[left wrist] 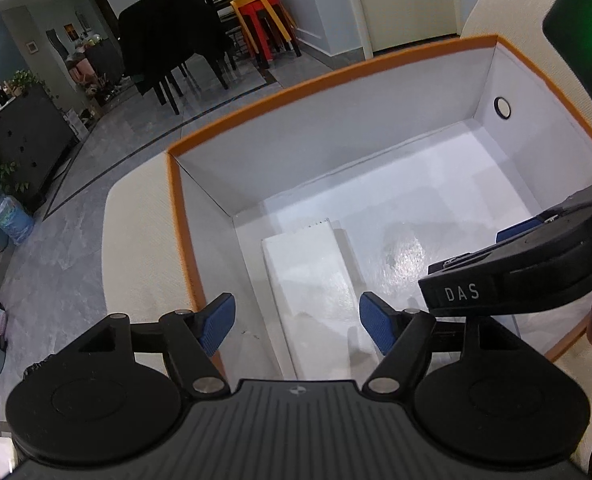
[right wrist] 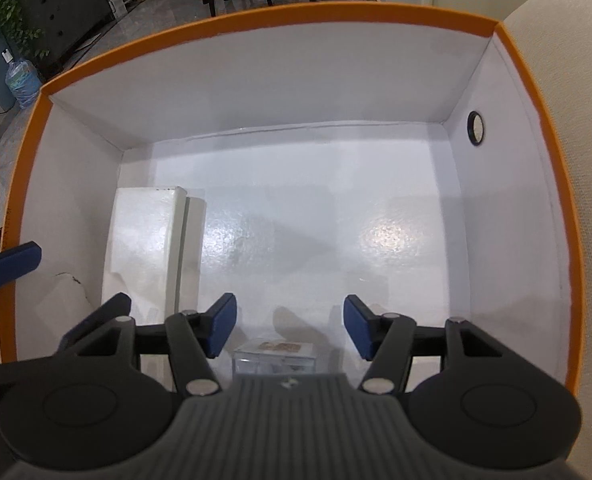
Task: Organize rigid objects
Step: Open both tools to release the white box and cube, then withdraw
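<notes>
"DAS" on right tool (left wrist: 512, 236) body.

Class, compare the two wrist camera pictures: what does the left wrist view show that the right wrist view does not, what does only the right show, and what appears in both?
Only the left wrist view: the stacked orange and red stools, the black-draped dining table, and the right gripper's black body marked DAS.

Only the right wrist view: a small clear box on the floor of the orange box, below the open right gripper.

Both: the orange-rimmed box with white inside, the white flat box by its left wall, the round hole in its right wall, and the water bottle on the floor.
</notes>
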A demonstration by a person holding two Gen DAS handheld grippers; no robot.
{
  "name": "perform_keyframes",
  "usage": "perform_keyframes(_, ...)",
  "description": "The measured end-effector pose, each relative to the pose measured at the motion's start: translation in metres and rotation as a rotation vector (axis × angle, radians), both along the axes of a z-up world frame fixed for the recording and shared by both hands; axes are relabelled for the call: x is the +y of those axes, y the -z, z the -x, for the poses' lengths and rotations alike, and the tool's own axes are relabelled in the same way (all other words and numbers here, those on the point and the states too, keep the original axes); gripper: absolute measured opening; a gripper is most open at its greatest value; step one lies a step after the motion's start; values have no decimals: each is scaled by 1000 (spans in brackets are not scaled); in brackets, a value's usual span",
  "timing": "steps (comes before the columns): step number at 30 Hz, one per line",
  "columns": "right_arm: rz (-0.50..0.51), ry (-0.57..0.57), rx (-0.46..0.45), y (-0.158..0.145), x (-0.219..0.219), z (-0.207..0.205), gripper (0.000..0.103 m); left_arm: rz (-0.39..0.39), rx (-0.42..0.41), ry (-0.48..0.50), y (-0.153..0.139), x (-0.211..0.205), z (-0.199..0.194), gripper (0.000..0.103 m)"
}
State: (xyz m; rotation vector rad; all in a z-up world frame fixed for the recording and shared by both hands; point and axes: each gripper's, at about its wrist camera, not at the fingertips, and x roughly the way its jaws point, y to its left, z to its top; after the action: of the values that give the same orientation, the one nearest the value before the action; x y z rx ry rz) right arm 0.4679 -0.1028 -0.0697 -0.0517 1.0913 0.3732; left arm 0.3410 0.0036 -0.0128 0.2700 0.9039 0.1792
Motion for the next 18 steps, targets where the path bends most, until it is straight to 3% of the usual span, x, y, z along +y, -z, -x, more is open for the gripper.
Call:
perform_keyframes(14, 4, -19, -83, -44, -5, 21, 62, 8, -79, 17, -44, -4, 27, 85)
perform_keyframes(18, -7, -23, -109, -60, -11, 33, 62, 42, -117, 12, -59, -2, 43, 85)
